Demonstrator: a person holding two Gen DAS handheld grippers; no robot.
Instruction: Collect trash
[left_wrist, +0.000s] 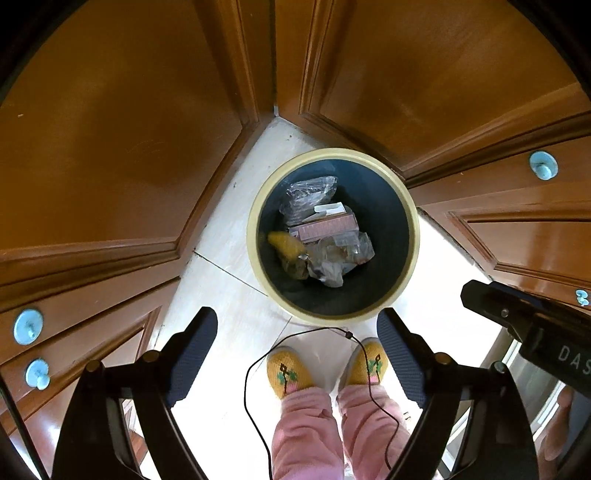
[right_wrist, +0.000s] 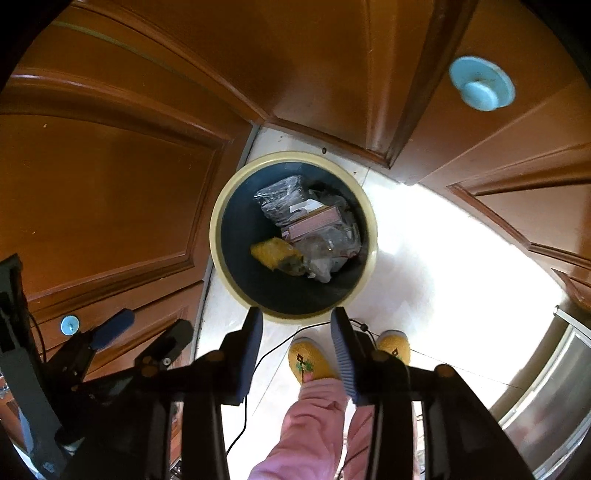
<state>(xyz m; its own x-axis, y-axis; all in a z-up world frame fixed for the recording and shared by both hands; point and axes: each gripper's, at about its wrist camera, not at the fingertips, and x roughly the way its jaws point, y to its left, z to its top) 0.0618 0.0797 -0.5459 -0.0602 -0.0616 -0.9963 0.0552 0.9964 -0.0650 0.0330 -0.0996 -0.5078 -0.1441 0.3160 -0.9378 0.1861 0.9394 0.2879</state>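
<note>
A round bin with a cream rim (left_wrist: 255, 236) (right_wrist: 216, 236) and dark inside stands on the pale floor in a corner of wooden cabinets. Inside lie crumpled clear plastic (left_wrist: 310, 192) (right_wrist: 280, 195), a pink carton (left_wrist: 328, 227) (right_wrist: 314, 221) and a yellow wrapper (left_wrist: 286, 243) (right_wrist: 275, 253). My left gripper (left_wrist: 297, 330) points straight down just short of the bin, jaws wide apart, nothing between them. My right gripper (right_wrist: 297, 332) hangs over the bin's near rim, jaws apart and empty. The left gripper (right_wrist: 147, 328) also shows at the lower left of the right wrist view.
Brown wooden cabinet doors (left_wrist: 110, 147) with light blue knobs (left_wrist: 543, 165) (right_wrist: 482, 83) close in on the left, far and right sides. A person's yellow slippers (left_wrist: 290, 373) (right_wrist: 310, 360) and pink trouser legs stand below. A thin black cable (left_wrist: 247, 387) dangles. A metal appliance edge (right_wrist: 554, 398) is at right.
</note>
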